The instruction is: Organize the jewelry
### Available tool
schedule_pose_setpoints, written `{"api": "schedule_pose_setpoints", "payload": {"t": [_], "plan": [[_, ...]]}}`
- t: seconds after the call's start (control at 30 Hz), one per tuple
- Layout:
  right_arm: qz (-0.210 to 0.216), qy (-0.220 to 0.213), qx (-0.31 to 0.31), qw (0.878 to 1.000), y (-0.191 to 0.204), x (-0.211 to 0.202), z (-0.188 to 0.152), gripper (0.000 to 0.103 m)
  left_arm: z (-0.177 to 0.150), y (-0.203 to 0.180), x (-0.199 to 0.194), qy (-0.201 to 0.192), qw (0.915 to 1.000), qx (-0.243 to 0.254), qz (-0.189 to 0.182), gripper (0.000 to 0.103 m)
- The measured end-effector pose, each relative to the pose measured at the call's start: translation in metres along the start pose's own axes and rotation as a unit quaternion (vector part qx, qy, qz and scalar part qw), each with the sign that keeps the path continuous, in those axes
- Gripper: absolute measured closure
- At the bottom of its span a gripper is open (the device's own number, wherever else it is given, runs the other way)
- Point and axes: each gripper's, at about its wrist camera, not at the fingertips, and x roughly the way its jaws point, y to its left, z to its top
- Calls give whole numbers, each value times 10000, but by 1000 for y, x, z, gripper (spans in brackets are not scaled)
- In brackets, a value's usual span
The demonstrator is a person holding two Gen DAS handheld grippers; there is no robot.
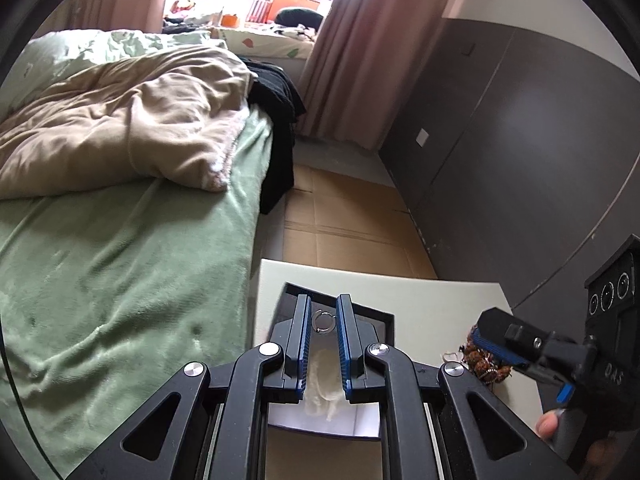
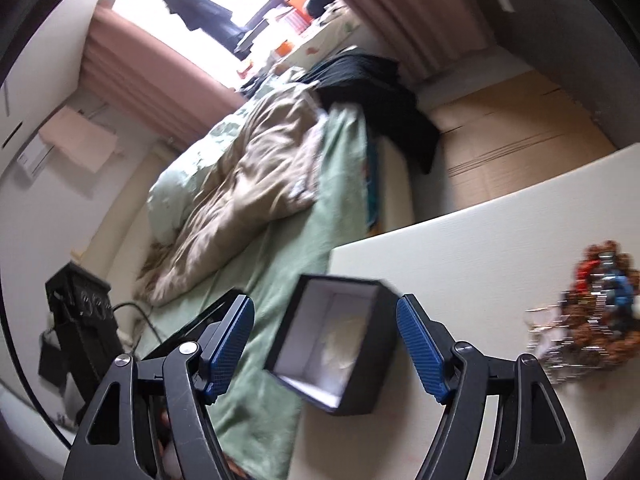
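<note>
Jewelry lay in two places. A small silver ring (image 1: 325,321) sat between the fingertips of the left gripper (image 1: 324,322), whose jaws were nearly closed; whether the pads actually pinched it or it merely showed in the narrow gap could not be told from the left wrist view. Directly beneath and ahead of that gripper stood the open black box (image 2: 340,340), its pale lining facing up, so the ring hung over the box mouth (a drop from there would likely land inside).

The remaining pile of beads and chains (image 2: 596,312) lay on the white board (image 2: 480,248), off to the right of the right gripper (image 2: 326,344) and slightly ahead of it. That gripper's jaws stood wide apart with nothing between the pads, the box centred ahead of the gap. The right hand was plainly the nearer one to the pile; reaching it would call for a swing rightward, away from the box.

Left of both tools ran the bed with green sheet (image 1: 120,280) and a tan quilt (image 1: 132,120); nothing stood between the right gripper and the pile.
</note>
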Motion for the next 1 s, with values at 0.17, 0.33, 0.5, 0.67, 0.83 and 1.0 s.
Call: {"api": "schedule_pose_setpoints", "payload": {"t": [0.17,0.33,0.5,0.67,0.83,1.0], "plan": [[-315,-62,110,9994,-20,-21,2,29,-7,-11,8,280,9995,105,-64,90],[-383,-202,212,9988,-32,-41,6,29,-13,-5,24,859,9958,-191,-243,81],[-542,-366,352,9972,-47,-62,7,29,-16,-3,18,747,9965,-325,-182,20],[-845,-549,469,9938,-61,-90,9,29,-18,-11,13,655,9973,-283,-158,20],[-1357,-587,664,9868,-79,-115,5,29,-22,-35,12,590,9980,44,-231,20],[-1660,-510,928,9804,-96,-125,3,29,-29,-70,8,469,9965,536,-432,20]]}}
